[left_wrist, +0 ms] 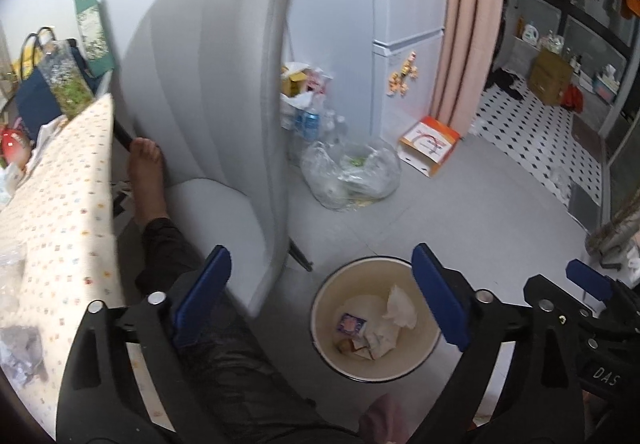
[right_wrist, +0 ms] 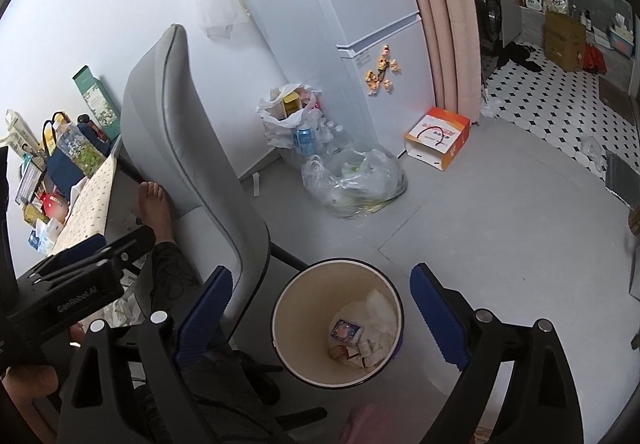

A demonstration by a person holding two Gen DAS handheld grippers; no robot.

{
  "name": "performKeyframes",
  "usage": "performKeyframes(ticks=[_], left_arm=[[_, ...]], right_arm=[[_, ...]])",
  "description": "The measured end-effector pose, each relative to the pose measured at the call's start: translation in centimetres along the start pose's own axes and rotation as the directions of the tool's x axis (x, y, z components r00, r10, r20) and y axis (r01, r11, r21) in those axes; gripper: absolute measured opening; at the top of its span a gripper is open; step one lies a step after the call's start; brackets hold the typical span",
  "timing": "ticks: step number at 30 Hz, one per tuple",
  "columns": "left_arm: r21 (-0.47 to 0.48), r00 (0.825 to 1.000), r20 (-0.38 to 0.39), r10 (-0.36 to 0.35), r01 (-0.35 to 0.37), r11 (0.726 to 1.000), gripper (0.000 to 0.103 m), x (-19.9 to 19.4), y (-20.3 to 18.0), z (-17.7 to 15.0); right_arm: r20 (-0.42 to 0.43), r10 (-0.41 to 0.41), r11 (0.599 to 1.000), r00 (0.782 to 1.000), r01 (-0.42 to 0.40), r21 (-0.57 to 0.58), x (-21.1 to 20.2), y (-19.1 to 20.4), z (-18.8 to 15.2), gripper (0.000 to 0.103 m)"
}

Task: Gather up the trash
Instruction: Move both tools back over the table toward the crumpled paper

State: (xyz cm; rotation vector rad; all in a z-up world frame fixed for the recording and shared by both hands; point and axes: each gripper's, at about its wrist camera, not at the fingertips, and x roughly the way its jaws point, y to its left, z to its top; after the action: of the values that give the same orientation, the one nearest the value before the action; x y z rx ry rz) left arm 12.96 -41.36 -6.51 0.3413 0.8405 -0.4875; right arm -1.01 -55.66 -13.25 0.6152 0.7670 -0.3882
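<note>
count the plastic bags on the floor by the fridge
2: a white bag stuffed with boxes in the corner by the fridge, and a clear bag in front of it. More may be hidden behind.

Bin (right_wrist: 338, 324) on the floor (right_wrist: 500, 228) just right of the chair (right_wrist: 192, 164), crumpled tissue (right_wrist: 380, 308) and packets (right_wrist: 346, 330) inside it, plastic bags (right_wrist: 352, 180) behind by the fridge (right_wrist: 360, 24), table (right_wrist: 88, 200) left of the chair.

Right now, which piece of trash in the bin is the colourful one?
The small square packet with the blue-purple print, lying flat in the bin. The tissue beside it is plain white.
</note>
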Motion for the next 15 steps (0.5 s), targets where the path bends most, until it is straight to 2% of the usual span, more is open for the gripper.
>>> performKeyframes(ticks=[4, 15], left_arm=[[-0.036, 0.999, 0.02, 0.028, -0.027, 0.999, 0.094, -1.3, 1.9, -0.2], [-0.167, 0.993, 0.079, 0.093, -0.078, 0.983, 0.095, -5.1, 9.5, -2.3]], right_arm=[[0.009, 0.008, 0.999, 1.0, -0.008, -0.032, -0.5, 1.7, 0.0, 0.095], [0.031, 0.047, 0.99, 0.998, -0.043, -0.131, -2.5, 7.7, -0.5, 0.095]])
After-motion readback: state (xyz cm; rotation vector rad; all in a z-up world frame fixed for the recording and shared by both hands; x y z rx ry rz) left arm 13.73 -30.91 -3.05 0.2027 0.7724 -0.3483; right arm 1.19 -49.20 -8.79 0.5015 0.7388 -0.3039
